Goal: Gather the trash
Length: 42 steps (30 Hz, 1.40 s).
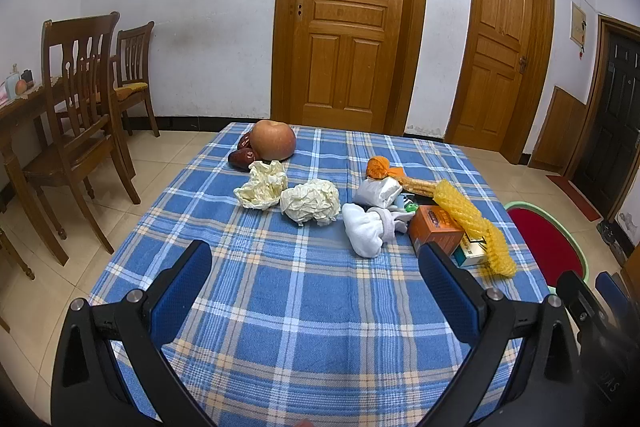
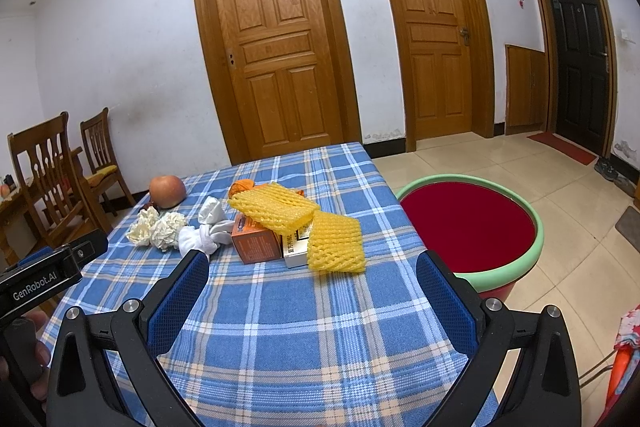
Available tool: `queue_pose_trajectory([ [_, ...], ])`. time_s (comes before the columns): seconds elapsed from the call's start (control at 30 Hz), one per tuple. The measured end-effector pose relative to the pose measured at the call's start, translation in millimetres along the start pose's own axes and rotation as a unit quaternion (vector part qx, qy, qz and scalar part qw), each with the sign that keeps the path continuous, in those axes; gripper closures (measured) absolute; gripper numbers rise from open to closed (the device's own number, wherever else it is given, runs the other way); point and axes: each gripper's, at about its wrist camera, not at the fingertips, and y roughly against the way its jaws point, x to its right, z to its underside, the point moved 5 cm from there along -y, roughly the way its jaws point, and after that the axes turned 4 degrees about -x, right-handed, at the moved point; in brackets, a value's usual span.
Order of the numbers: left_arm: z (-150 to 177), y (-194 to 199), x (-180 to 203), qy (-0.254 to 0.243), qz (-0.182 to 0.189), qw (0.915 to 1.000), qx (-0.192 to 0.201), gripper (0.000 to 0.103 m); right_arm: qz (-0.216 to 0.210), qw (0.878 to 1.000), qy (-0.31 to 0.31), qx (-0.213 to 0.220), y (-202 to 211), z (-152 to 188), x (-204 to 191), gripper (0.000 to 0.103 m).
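Plaid table (image 2: 280, 327), red bin (image 2: 468, 227) beside it, both claws (image 1: 316, 291) (image 2: 312, 295) spread apart

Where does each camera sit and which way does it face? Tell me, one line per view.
Left wrist: on the left claw, above the near table edge, facing crumpled paper and doors; own open fingers show.
Right wrist: on the right claw, further right, facing yellow foam nets and the red basin; own open fingers show.
Shared: plaid tablecloth, apple, orange box.
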Motion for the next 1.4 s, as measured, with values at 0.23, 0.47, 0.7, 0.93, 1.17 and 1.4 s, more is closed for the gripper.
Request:
queue_pose_trajectory([
  [0.23, 0, -1, -1, 0.000, -0.001, 1.0000, -0.003, 0.002, 0.000, 1.000, 0.000, -0.001, -1, 0, 0, 0.000],
  [0.47, -5, -9, -10, -0.004, -0.006, 0.9999, -0.012, 0.002, -0.004, 1.000, 0.001, -0.010, -6, 1, -3, 0.000],
  [0.7, -17, -28, -26, -0.002, -0.020, 0.9996, -0.019, 0.002, -0.010, 1.000, -0.005, -0.026, -20, -7, 1, 0.000],
  [0.93, -30, -54, -44, 0.005, -0.026, 0.9987, -0.042, 0.002, -0.010, 0.999, -0.011, -0.052, -42, -16, 8, 0.000],
  [1.17, -48, -93, -63, 0.000, -0.040, 0.9972, -0.063, 0.002, 0.000, 0.996, -0.022, -0.081, -68, -22, 16, 0.000],
  [1.4, -58, -138, -81, -0.004, -0.039, 0.9948, -0.094, 0.002, 0.025, 0.993, -0.031, -0.112, -92, -20, 23, 0.000],
])
